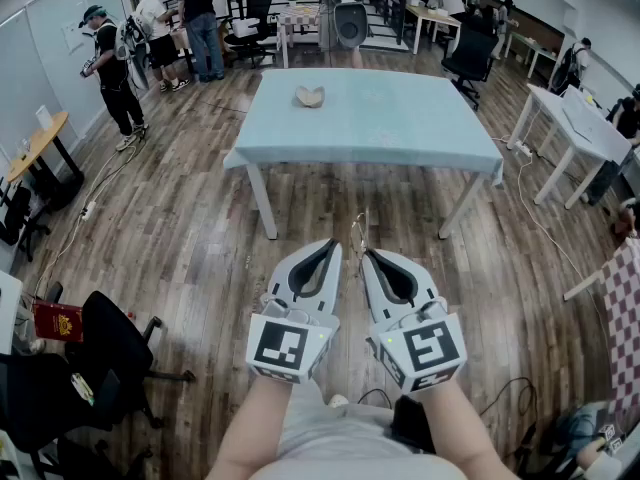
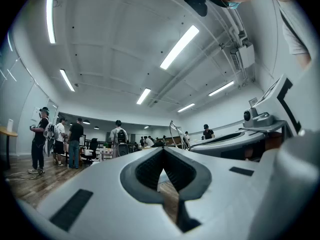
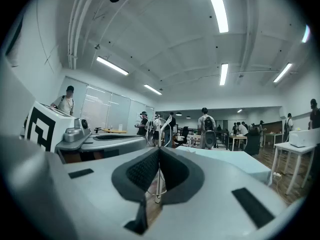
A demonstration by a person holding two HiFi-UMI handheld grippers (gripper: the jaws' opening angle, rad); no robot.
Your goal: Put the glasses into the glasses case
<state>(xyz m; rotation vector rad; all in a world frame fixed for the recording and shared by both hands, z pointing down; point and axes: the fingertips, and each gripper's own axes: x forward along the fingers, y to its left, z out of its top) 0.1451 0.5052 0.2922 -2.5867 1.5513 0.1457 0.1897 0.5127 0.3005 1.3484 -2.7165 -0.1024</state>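
The person is standing well back from the light blue table (image 1: 400, 118), holding both grippers out side by side over the wooden floor (image 1: 180, 238) on the near side of it. The left gripper (image 1: 330, 245) is pointing toward the table with its jaws pressed together at the tips and nothing sitting between them. The right gripper (image 1: 368, 255), just beside it, is pinching the glasses (image 1: 360, 230) by a thin wire arm; in the right gripper view that arm (image 3: 158, 184) is running upright through the closed jaws, with the frame rising above the tips. The glasses are hanging in the air short of the table's near edge, well apart from it. The glasses case (image 1: 310, 96) is lying open on the table toward its far-left part. Several people (image 1: 205, 18) are standing beyond the table's far side.
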